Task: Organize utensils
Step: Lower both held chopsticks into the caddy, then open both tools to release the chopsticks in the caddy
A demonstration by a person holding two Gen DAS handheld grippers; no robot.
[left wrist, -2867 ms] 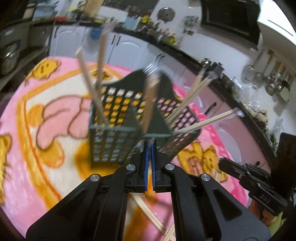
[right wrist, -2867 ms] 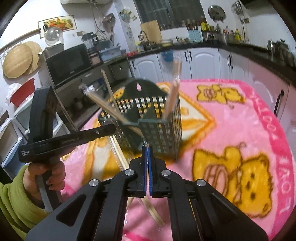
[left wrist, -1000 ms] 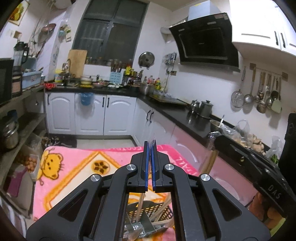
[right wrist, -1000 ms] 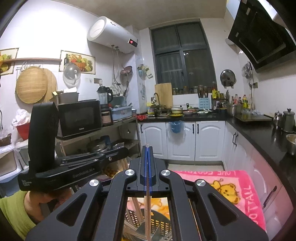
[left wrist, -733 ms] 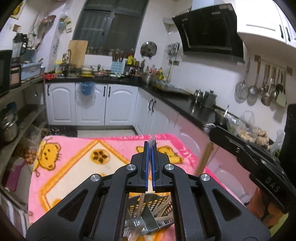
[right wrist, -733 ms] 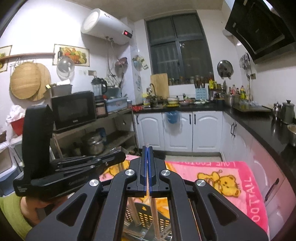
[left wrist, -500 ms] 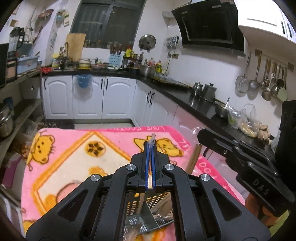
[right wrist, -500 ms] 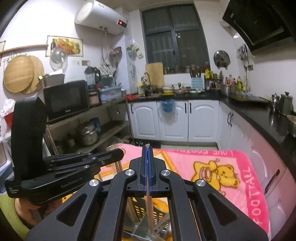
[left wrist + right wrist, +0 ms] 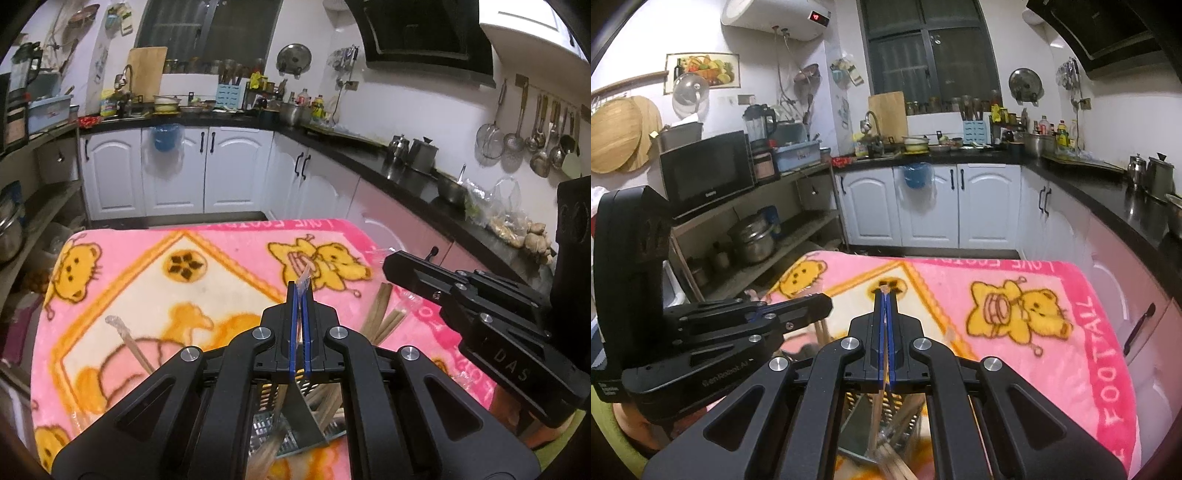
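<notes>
My left claw (image 9: 300,291) and right claw (image 9: 885,295) each pinch a wrapped chopstick above the mesh utensil holder (image 9: 295,424). It stands on the desk's pink bear blanket (image 9: 221,258), ringed by white cabinets (image 9: 960,206) and black counters (image 9: 1108,195).

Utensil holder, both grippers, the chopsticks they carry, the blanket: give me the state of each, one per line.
Left gripper: shut on a wrapped chopstick, above the holder.
Right gripper: shut on a chopstick, its lower end down in the holder.
Holder: upright on the blanket, sticks leaning inside it.
Blanket: spread flat over the table.
</notes>
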